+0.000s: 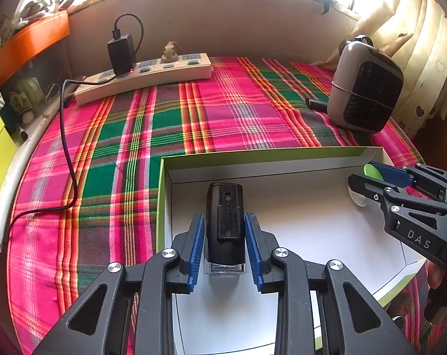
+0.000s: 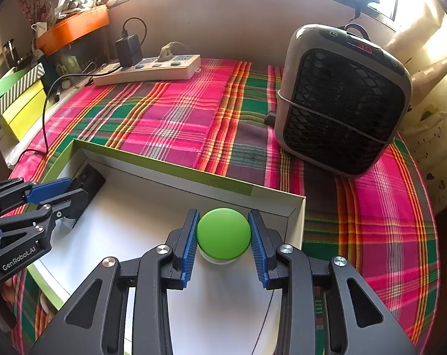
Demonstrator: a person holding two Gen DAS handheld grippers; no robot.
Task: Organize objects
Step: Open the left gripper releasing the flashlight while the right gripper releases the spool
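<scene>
Black device, green-lidded jar in box

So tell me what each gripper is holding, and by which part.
Left gripper: black device between its pads, grip uncertain. Right gripper: green-lidded jar, held by the lid's sides.

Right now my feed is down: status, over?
Left gripper astride black device, small gaps. Right gripper shut on green-lidded jar. Both inside white box. Nothing blocking.

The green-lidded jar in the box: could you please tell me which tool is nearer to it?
Right. The right tool has the green-lidded jar between its pads; the left tool is across the box, around the black device.
</scene>
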